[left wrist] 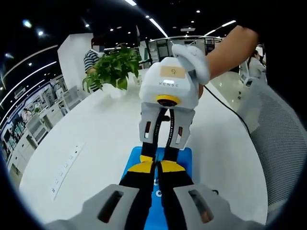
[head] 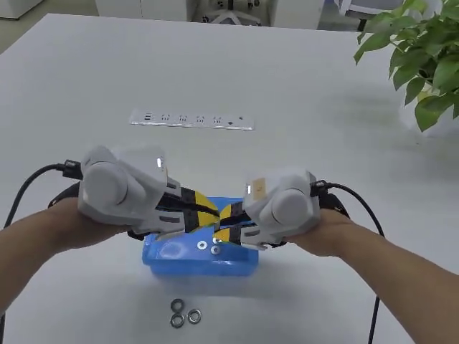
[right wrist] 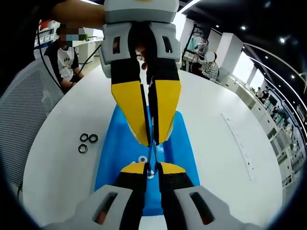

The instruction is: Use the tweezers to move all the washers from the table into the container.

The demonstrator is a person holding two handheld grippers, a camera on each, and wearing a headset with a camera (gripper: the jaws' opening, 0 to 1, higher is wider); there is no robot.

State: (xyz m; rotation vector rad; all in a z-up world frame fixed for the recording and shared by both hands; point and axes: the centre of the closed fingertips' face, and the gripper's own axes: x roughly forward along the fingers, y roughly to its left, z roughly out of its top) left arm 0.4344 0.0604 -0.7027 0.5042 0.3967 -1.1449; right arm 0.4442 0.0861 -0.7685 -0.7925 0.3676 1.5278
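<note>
Blue container under tip-to-tip left gripper and right gripper, both tight on tweezers.

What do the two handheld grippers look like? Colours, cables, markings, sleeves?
Both alike: left gripper and right gripper have rounded pale-grey housings and black jaws with yellow tips. A black cable leaves each rear. The right one carries a small orange label on top. Bare forearms, no sleeves.

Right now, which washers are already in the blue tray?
The two silver metal washers lying in the blue plastic container; the other three cluster on the white table beside it.
</note>
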